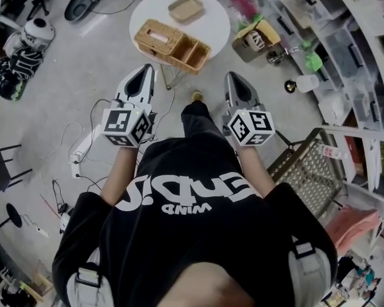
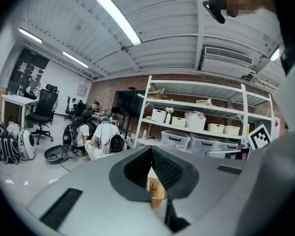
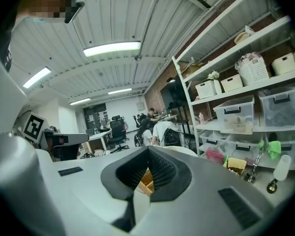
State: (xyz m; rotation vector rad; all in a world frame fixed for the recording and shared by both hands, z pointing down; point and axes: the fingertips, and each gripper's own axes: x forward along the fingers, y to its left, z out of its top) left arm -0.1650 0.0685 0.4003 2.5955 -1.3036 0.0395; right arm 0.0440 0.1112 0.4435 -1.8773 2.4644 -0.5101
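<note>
Overhead, I see the left gripper (image 1: 147,70) and right gripper (image 1: 233,77) held side by side, both aimed at the woven wicker compartment basket (image 1: 173,43) on the small round white table (image 1: 211,18), well short of it. In the left gripper view the fingertips meet on nothing, and the basket (image 2: 155,188) shows through the hollow behind them because of that aim. The right gripper view shows the same.
</note>
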